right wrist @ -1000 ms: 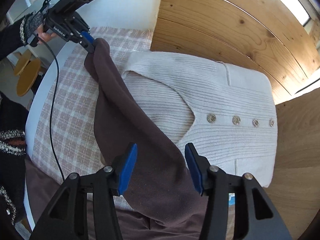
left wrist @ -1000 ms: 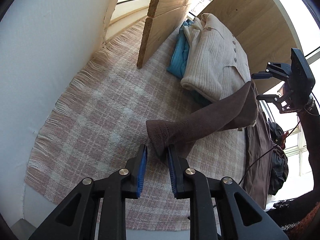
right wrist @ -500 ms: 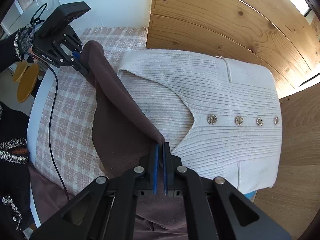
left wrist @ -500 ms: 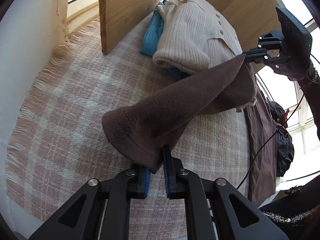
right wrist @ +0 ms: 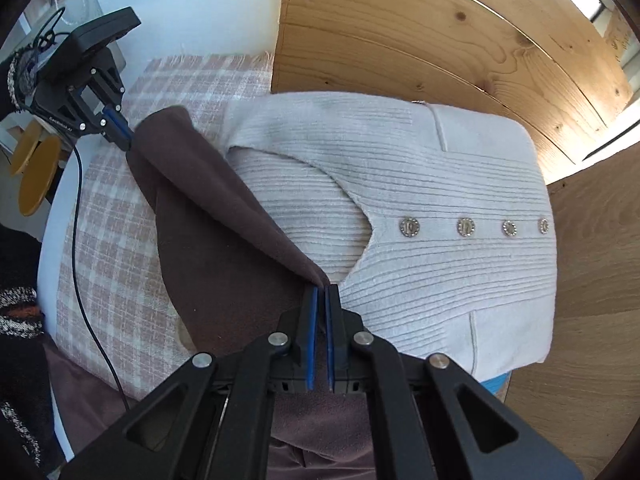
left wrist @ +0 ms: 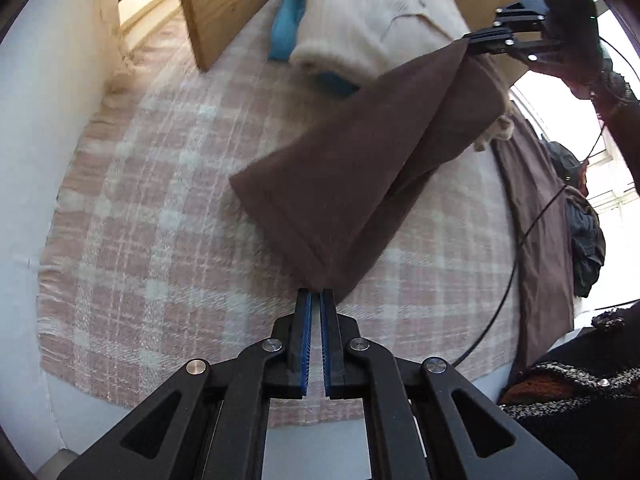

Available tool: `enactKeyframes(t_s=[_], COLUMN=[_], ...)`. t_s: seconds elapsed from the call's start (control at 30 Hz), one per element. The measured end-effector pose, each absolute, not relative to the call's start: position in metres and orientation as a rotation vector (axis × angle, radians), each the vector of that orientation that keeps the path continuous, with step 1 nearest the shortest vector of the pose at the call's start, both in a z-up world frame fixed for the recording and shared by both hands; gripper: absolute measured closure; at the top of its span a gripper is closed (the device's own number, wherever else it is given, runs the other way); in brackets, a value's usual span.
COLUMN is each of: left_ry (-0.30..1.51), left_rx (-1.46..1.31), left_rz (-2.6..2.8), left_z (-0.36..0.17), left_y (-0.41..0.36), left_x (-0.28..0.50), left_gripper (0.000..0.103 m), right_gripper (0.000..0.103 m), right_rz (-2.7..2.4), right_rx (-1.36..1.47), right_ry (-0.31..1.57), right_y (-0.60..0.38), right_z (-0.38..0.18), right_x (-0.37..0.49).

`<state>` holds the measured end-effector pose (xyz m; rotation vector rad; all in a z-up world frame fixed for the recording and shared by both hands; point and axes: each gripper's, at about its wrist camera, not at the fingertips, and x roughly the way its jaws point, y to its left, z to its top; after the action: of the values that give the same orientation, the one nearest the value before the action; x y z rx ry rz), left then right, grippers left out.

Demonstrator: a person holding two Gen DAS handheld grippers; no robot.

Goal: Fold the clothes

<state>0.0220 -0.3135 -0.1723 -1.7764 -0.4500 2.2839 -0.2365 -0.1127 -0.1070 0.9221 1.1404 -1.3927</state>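
A brown garment [left wrist: 360, 168] hangs stretched between my two grippers above a pink checked blanket [left wrist: 160, 208]. My left gripper [left wrist: 316, 294] is shut on one corner of it, at the near end. My right gripper [right wrist: 322, 290] is shut on the other end of the brown garment [right wrist: 224, 224]. In the left wrist view the right gripper [left wrist: 476, 38] shows at the top right, pinching the cloth. In the right wrist view the left gripper [right wrist: 120, 136] shows at the upper left. The rest of the garment trails off the table's right edge.
A folded cream ribbed cardigan [right wrist: 440, 208] with metal buttons lies on blue clothing [left wrist: 288, 24] beside a wooden panel [left wrist: 216, 4]. A white wall [left wrist: 36, 120] runs along the left. A black cable [left wrist: 516, 264] and dark clothing [left wrist: 584, 240] hang off the right.
Both grippers closed on the brown garment, one at each end. They then lifted it and pulled it taut above the blanket, so the cloth spreads wider.
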Motion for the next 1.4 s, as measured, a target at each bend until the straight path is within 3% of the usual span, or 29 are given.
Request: enactKeyframes(t_s=[0.1, 0.23, 0.47, 0.6, 0.83, 1.1, 1.13, 1.17, 1.23, 1.3, 1.4], left_ry=[-0.517, -0.403, 0.037, 0.125, 0.222, 0.199, 0.196, 0.193, 0.187, 0.182, 0.219], left_rx=[-1.748, -1.652, -1.730, -1.768, -1.770, -1.793, -1.796, -1.799, -1.805, -1.811, -1.762], left_rz=[2.341, 2.435, 2.315, 2.239, 2.190, 2.191, 2.191, 2.192, 2.192, 2.192, 2.241], left_z=[-0.159, -0.129, -0.147, -0.159, -0.158, -0.150, -0.149, -0.148, -0.146, -0.144, -0.111], left_y=[-0.329, -0.333, -0.315, -0.312, -0.316, -0.321, -0.322, -0.323, -0.324, -0.325, -0.316], left_x=[0.031, 0.018, -0.039, -0.057, -0.071, -0.069, -0.069, -0.069, -0.069, -0.068, -0.062], left_gripper=[0.099, 0.081, 0.080, 0.068, 0.064, 0.069, 0.078, 0.095, 0.099, 0.099, 0.099], right_gripper=[0.099, 0.099, 0.099, 0.099, 0.099, 0.099, 0.099, 0.097, 0.093, 0.087, 0.057], right_rz=[-1.377, -1.379, -1.359, -1.354, -1.345, -1.358, -1.360, -1.363, -1.369, -1.405, -1.566], right_rx=[0.921, 0.941, 0.943, 0.960, 0.945, 0.945, 0.951, 0.957, 0.980, 1.013, 1.126], right_ry=[1.148, 1.129, 1.132, 1.087, 1.077, 1.051, 1.043, 1.035, 0.959, 0.792, 0.545], right_y=[-0.111, -0.110, -0.110, -0.109, -0.107, -0.110, -0.109, -0.108, -0.101, -0.082, -0.036], right_z=[-0.106, -0.103, -0.105, -0.104, -0.104, -0.105, -0.104, -0.102, -0.090, -0.067, -0.044], right_x=[-0.235, -0.239, -0.236, -0.243, -0.245, -0.250, -0.250, -0.251, -0.257, -0.273, -0.313])
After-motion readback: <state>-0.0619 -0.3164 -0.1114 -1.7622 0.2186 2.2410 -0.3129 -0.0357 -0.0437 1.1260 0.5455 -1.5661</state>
